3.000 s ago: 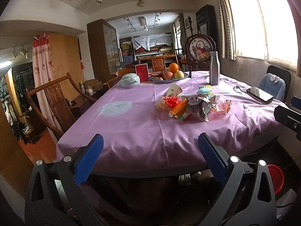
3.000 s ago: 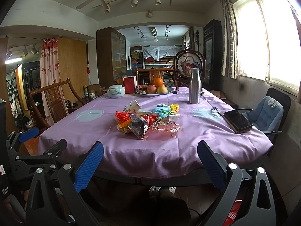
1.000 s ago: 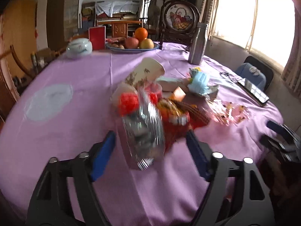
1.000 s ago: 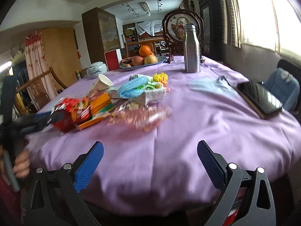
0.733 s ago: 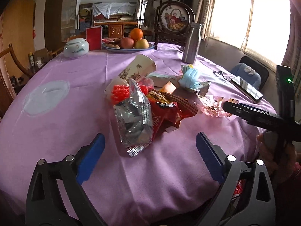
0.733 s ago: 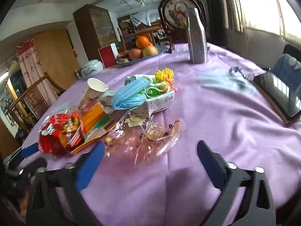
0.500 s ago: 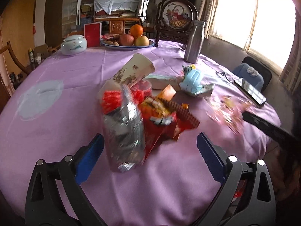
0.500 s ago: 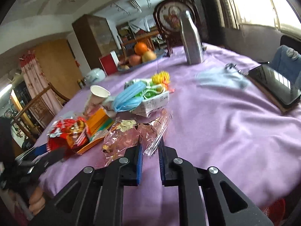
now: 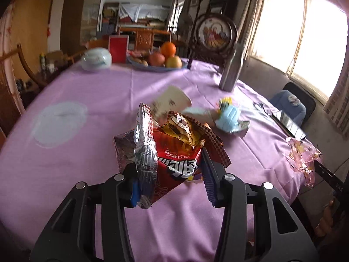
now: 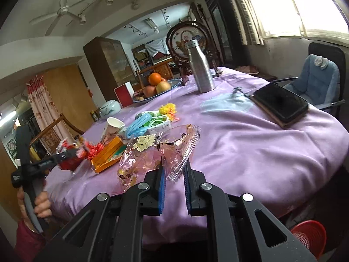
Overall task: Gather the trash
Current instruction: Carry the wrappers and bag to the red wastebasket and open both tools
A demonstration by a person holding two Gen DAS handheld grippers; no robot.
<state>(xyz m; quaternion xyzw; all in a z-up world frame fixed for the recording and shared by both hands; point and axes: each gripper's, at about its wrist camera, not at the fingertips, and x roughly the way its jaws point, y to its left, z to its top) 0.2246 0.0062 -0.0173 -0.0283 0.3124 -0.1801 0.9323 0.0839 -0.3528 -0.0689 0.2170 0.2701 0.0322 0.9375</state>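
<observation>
Our left gripper (image 9: 172,179) clamps the crumpled red-and-silver foil snack bags (image 9: 165,150) at six o'clock; our right gripper (image 10: 173,178) pinches the clear floral cellophane wrapper (image 10: 161,150). Slick foil may slip free, and dragging cellophane could snag the purple tablecloth (image 10: 250,148).

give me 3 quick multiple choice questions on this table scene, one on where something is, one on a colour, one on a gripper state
1. Where is the steel bottle?
A. upright on the purple tablecloth
B. on the chair
C. in the fruit dish

2. What colour is the basket on the floor?
A. green
B. red
C. white

3. What is the left gripper doing?
A. open, holding nothing
B. shut on the paper cup
C. shut on the red and silver snack bag

Answers: 1 A, it stands on the cloth; 2 B, red mesh shows low right; 3 C, bag is between its fingers.
</observation>
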